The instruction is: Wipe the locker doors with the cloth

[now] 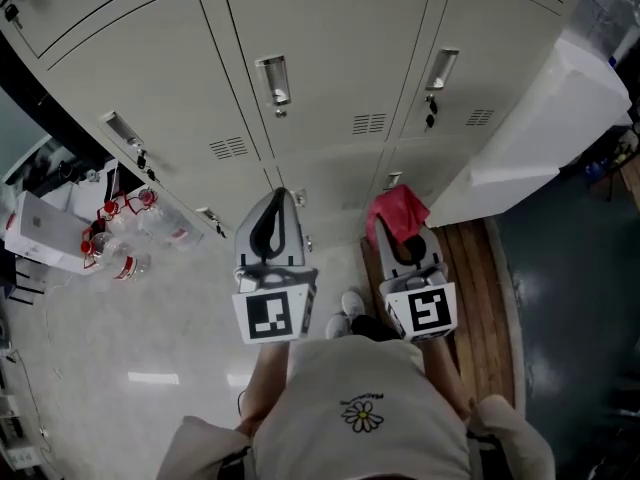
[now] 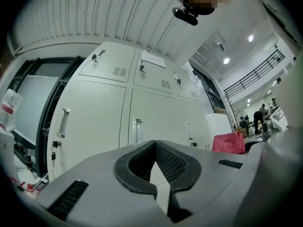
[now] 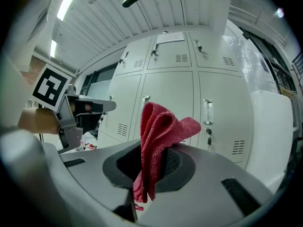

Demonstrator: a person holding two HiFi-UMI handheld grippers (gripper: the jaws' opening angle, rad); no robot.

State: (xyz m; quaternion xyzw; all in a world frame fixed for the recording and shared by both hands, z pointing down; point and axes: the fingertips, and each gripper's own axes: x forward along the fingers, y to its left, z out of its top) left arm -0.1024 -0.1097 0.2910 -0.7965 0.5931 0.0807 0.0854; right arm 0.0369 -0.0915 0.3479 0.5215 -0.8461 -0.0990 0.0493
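Facing the locker doors (image 1: 330, 68), the right gripper (image 3: 154, 161) pinches a red cloth (image 3: 160, 126); the left gripper (image 2: 155, 145) is closed and empty. Best to press the loose fold flat against a door.

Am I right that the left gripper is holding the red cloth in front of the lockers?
Not quite: it is the right gripper that holds the red cloth in front of the lockers, as the right gripper view shows. The left gripper holds nothing.

Left gripper (image 1: 275, 196) pinched together, empty; right gripper (image 1: 398, 232) beside it (fingers (image 3: 173, 164) clamping cloth (image 3: 156, 124)).
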